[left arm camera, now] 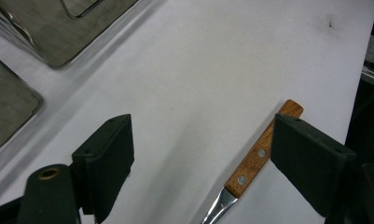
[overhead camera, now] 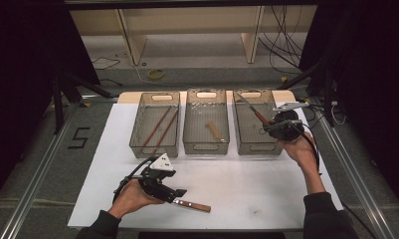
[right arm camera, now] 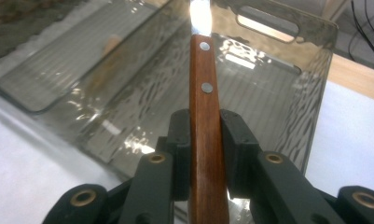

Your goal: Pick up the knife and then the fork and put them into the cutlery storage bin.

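Three clear bins stand in a row at the far side of the white tabletop [overhead camera: 237, 189]. The left bin [overhead camera: 154, 124] holds two long brown sticks [overhead camera: 159, 128], the middle bin [overhead camera: 206, 122] a short wooden piece [overhead camera: 214, 130], and the right bin [overhead camera: 256, 122] sits under the right claw [overhead camera: 281, 124]. Bare white surface stretches between the bins and the near edge, with nothing on it but one utensil. The tabletop's right edge runs close beside the right hand [overhead camera: 299, 149].

The right claw is clamped on the wooden handle of a knife [right arm camera: 205, 121], whose blade points ahead over the right bin. The left claw [left arm camera: 201, 158] stands wide above the tabletop near its near edge. A second wood-handled knife [left arm camera: 257, 156] lies flat between its jaws, close to the right-hand one and untouched by either.
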The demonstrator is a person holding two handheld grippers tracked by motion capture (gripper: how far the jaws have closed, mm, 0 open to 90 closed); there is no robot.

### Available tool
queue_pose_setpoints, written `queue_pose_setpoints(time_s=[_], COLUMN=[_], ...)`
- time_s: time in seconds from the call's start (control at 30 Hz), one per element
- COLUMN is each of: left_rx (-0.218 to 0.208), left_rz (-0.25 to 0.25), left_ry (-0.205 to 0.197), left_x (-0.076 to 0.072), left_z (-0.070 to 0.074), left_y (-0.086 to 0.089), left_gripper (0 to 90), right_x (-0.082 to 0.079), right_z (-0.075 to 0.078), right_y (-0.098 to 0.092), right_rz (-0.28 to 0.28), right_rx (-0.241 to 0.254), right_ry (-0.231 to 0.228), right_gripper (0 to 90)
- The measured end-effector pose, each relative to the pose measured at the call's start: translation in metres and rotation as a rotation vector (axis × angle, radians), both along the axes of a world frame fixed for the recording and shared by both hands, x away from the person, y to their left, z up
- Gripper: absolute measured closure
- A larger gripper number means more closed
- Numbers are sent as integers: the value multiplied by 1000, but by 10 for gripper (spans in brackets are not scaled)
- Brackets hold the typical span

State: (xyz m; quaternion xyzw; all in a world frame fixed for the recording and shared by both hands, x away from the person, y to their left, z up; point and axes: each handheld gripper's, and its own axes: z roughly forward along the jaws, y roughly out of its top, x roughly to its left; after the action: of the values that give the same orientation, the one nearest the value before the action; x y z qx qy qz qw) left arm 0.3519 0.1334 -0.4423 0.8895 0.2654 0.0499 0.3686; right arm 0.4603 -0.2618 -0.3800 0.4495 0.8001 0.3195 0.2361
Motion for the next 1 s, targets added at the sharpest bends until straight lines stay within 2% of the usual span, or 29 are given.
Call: queue_pose_setpoints(time_s=[0.3, 0.5, 0.67, 0.7, 0.77, 0.83, 1.0], left_rx=[12, 13, 24, 26, 22, 24, 24], left_rz=[-5, -6, -6, -6, 0, -5, 1], left_ry=[11, 6, 5, 3, 0, 2, 2], left_x=[1, 1, 1, 1, 1, 1, 1], left_z=[-3, -4, -5, -4, -4, -3, -4], left_y=[0, 1, 0, 0, 0, 1, 1], left_gripper=[209, 209, 210, 210, 210, 211, 212], right_x=[15, 23, 29, 31, 33, 33, 27], right_z=[-6, -12, -17, -19, -19, -16, -9], right_y=[4, 8, 13, 14, 15, 15, 14], right_rz=[-69, -87, -106, -95, -86, -67, -57], right_rx=[-30, -62, -67, -62, -25, 8, 26], right_ry=[28, 53, 75, 83, 84, 80, 58], right_gripper=[759, 758, 750, 744, 656, 608, 574])
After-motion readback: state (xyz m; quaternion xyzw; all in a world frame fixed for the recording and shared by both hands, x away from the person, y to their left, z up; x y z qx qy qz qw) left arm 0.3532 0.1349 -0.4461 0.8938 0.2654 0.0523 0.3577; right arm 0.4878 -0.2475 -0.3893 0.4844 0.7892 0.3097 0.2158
